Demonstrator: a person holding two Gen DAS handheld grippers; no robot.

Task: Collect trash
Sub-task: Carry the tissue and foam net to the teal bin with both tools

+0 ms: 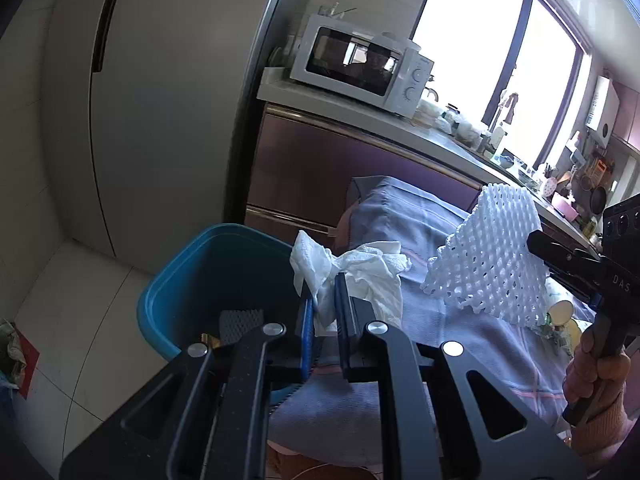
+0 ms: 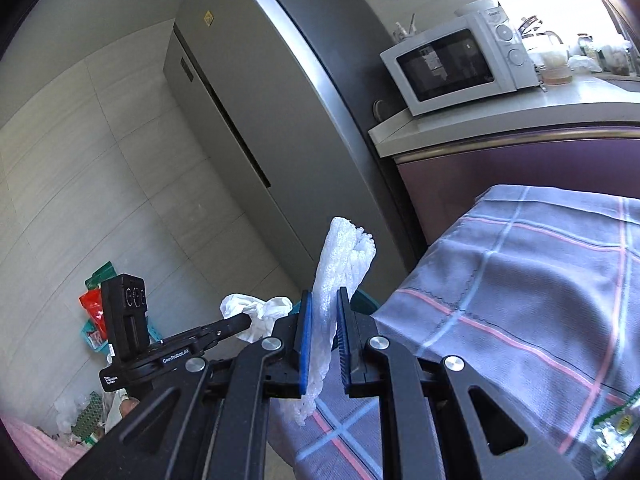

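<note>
A: What is held by the left tool [image 1: 325, 304]?

B: A crumpled white tissue [image 1: 360, 276] is clamped between its blue pads, just beside the right rim of a blue bin [image 1: 192, 280]. The bin is seen on the tiled floor [image 1: 80, 320], at the left of the cloth-covered surface [image 1: 460, 340].

A: And the right tool [image 2: 322, 320]?

B: Its jaws are pressed on a white foam fruit net [image 2: 340, 264], which is pinched flat and stands up past the fingertips. From the left wrist view the net is seen spread wide above the checked cloth, to the right of the tissue and apart from it.

A: Is anything found inside the bin?

B: A grey ridged piece [image 1: 242, 322] is seen low in it; what it is cannot be told.

A: What is left on the surface?

B: At its right edge some small items [image 1: 560, 316] are partly hidden by the net, and a clear wrapper [image 2: 612, 436] is seen in the right wrist view.

A: And farther off?

B: A white microwave [image 1: 360, 64] is set on the far kitchen counter [image 1: 344, 100], next to a grey refrigerator [image 1: 160, 100]. Coloured packets [image 2: 94, 304] are seen on the floor at the left.
</note>
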